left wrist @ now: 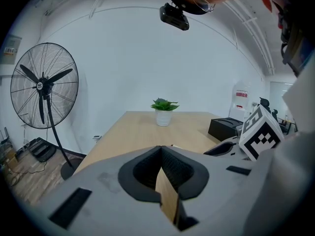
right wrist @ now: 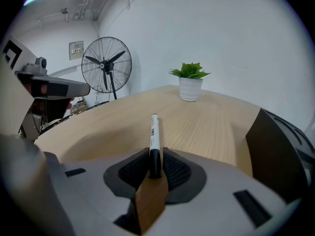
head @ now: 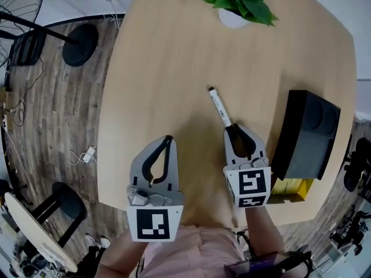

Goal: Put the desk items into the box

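Observation:
A white marker pen (head: 219,107) with black ends lies out over the wooden table (head: 174,57), pointing away from me. My right gripper (head: 234,128) is shut on the pen's near black end; in the right gripper view the pen (right wrist: 154,136) sticks forward from between the closed jaws of that gripper (right wrist: 155,157). A black box (head: 307,133) stands just right of it, its open side showing as a dark wall (right wrist: 273,154). My left gripper (head: 168,138) is shut and empty, apart from the pen to its left; its jaws (left wrist: 160,150) meet with nothing between them.
A potted plant (head: 240,3) stands at the table's far edge. A yellow item (head: 290,188) lies by the box's near end. Off the table to the left are a standing fan (left wrist: 43,86), its base (head: 80,44) and floor cables.

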### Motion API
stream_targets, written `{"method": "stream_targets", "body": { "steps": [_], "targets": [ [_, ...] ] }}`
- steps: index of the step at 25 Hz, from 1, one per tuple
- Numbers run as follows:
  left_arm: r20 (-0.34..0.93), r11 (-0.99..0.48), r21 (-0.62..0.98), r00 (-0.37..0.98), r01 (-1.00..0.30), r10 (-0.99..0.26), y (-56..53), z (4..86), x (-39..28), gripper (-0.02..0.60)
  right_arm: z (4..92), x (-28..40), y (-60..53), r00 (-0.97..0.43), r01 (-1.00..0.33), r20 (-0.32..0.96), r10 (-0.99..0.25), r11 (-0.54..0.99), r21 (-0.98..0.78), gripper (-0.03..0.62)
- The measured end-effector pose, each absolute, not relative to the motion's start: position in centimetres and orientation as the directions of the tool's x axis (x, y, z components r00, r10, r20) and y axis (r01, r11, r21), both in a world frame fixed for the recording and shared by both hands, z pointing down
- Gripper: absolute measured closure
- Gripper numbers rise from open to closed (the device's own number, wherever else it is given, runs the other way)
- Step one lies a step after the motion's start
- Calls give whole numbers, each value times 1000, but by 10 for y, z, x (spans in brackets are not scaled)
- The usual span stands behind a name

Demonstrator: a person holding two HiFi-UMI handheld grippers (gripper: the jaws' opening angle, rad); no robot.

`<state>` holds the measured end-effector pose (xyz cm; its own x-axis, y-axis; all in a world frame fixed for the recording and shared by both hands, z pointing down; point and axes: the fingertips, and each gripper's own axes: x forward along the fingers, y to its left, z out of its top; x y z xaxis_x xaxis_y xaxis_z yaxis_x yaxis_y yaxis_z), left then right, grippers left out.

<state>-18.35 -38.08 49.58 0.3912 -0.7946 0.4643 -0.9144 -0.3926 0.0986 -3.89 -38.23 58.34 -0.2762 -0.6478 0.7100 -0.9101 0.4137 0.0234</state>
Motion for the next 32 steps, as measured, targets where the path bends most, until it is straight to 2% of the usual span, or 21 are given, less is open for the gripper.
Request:
{"method": "stream_targets", "body": {
  "steps": [10, 22, 32],
  "targets": [
    [429, -406, 88, 402, -910, -809, -374, 479, -186, 571, 564, -46, -381, -290, -908, 690, -664, 419, 22, 526],
    [241, -453, 22, 444, -891, -863, -350, 383, -150, 571, 425, -33, -364, -322, -907, 486, -812, 412, 87, 526],
    [83, -432, 7, 431, -902, -898, -298, 308, -103, 572, 340, 12, -307, -345, -893, 355, -869, 421, 162, 526]
  ]
}}
